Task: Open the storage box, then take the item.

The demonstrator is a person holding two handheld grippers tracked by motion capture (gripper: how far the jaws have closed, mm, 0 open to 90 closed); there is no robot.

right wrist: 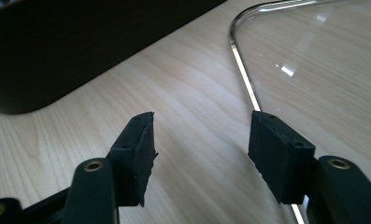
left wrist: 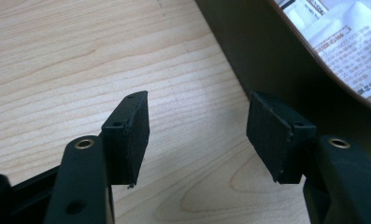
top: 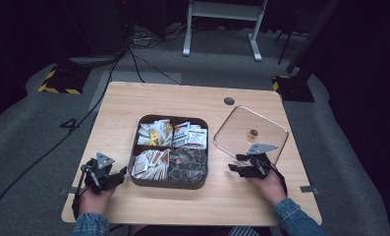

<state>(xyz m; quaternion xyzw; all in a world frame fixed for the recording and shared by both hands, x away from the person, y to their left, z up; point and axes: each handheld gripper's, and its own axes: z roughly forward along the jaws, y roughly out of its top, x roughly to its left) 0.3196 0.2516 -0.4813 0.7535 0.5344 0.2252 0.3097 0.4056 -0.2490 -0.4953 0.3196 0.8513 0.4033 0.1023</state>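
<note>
**Both grippers rest open beside the box and lid**

Grey carpet and dark gear ring a pale wooden table (top: 133, 105), seen from the high view. At the table's left, a hand holds the left gripper (top: 115, 178) low over the wood, just beside the box (top: 169, 182). Its jaws stand spread with nothing between them; the left gripper view shows bare wood in the gap and the box's dark wall (left wrist: 267, 60) just past the right jaw. The box sits mid-table, split into four compartments: light packets (top: 154, 132) in the far left one, white sachets (top: 189, 135) in the far right, paper sticks (top: 148, 163) in the near left, dark packets (top: 187, 164) in the near right. Right of the box lies a clear lid (top: 232, 130) with a small knob (top: 253, 132), flat on the wood. The right gripper (top: 234, 163) sits at the lid's near edge, jaws spread and empty; in the right gripper view the lid's metal rim (right wrist: 243, 70) runs toward the right jaw.
</note>
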